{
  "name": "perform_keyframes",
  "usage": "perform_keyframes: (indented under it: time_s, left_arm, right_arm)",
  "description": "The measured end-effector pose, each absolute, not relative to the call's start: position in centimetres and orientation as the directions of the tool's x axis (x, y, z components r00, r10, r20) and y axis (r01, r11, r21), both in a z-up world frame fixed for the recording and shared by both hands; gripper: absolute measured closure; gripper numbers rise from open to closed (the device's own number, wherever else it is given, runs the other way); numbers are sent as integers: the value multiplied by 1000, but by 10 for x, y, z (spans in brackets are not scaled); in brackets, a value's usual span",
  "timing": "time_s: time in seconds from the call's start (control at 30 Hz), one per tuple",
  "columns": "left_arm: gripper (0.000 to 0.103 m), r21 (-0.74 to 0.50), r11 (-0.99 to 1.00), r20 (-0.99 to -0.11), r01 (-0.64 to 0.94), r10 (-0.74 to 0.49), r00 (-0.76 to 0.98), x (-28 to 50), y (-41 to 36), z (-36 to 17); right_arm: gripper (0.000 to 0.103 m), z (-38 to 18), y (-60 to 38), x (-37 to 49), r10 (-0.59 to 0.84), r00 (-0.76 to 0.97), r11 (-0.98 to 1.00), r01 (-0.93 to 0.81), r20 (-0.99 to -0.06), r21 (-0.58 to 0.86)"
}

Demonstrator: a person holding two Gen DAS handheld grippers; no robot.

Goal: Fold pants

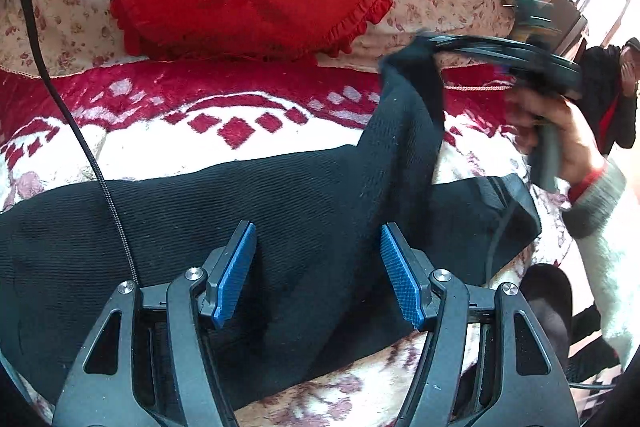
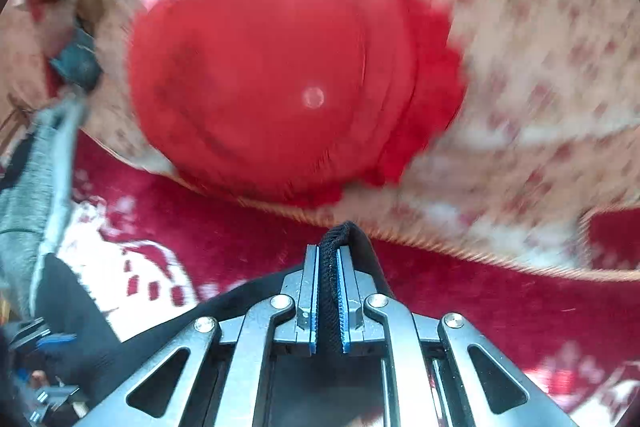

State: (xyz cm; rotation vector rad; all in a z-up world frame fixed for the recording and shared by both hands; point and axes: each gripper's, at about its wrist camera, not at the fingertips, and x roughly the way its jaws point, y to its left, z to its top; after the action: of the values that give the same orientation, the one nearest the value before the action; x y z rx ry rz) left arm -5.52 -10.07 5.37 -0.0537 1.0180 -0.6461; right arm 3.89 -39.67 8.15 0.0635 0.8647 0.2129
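one pants (image 1: 248, 219) hem clamped in right gripper (image 2: 328, 291); left gripper (image 1: 316, 267) spread, empty. carry across, lay edges flush.

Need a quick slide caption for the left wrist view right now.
Open left hand-held gripper above black pants on a red-and-white blanket, while the right hand-held gripper lifts one pants end.

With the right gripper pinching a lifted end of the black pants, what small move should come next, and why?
Probably carry the right gripper, shut on a fold of the black pants, across toward the flat part. That end hangs raised above the blanket, while the left gripper hovers open over the pants.
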Motion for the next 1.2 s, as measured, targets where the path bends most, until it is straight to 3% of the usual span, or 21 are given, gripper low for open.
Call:
perform_keyframes:
  time_s: [0.17,0.27,0.4,0.5,0.57,0.73,1.1,1.13,1.17,1.2]
  left_arm:
    - [39,-361,788,-757,499,-560,337,-68,-108,57]
    - [39,-350,770,-767,533,-563,310,-81,-115,53]
    - [39,-301,765,-796,569,-530,291,-95,-123,44]
    - [39,-289,768,-805,572,-518,288,-101,-125,43]
    - [39,-285,768,-812,573,-512,281,-104,-125,44]
    - [39,-283,760,-806,585,-519,285,-112,-123,50]
    - [39,-293,771,-768,565,-542,341,-117,-102,67]
    - [39,-294,778,-766,556,-539,349,-115,-99,68]
    - [39,-294,784,-768,547,-535,354,-114,-97,67]
    - [39,-296,792,-770,534,-529,356,-111,-95,67]
  right_arm:
    - [96,154,-437,-63,172,755,984,-158,-633,79]
    - [96,164,-460,-129,170,764,985,-148,-622,88]
    - [96,130,-475,-202,157,663,985,-158,-732,68]
    - [96,90,-493,-230,67,548,997,-78,-834,29]
    - [93,83,-508,-242,29,517,1000,-25,-855,19]
    - [85,102,-536,-251,87,590,986,62,-803,153]
    - [85,51,-479,-175,86,491,995,-2,-867,98]
    - [87,47,-479,-172,63,478,997,17,-876,80]
    - [98,44,-479,-172,53,478,997,25,-877,74]
    - [99,45,-479,-173,42,490,998,27,-870,63]
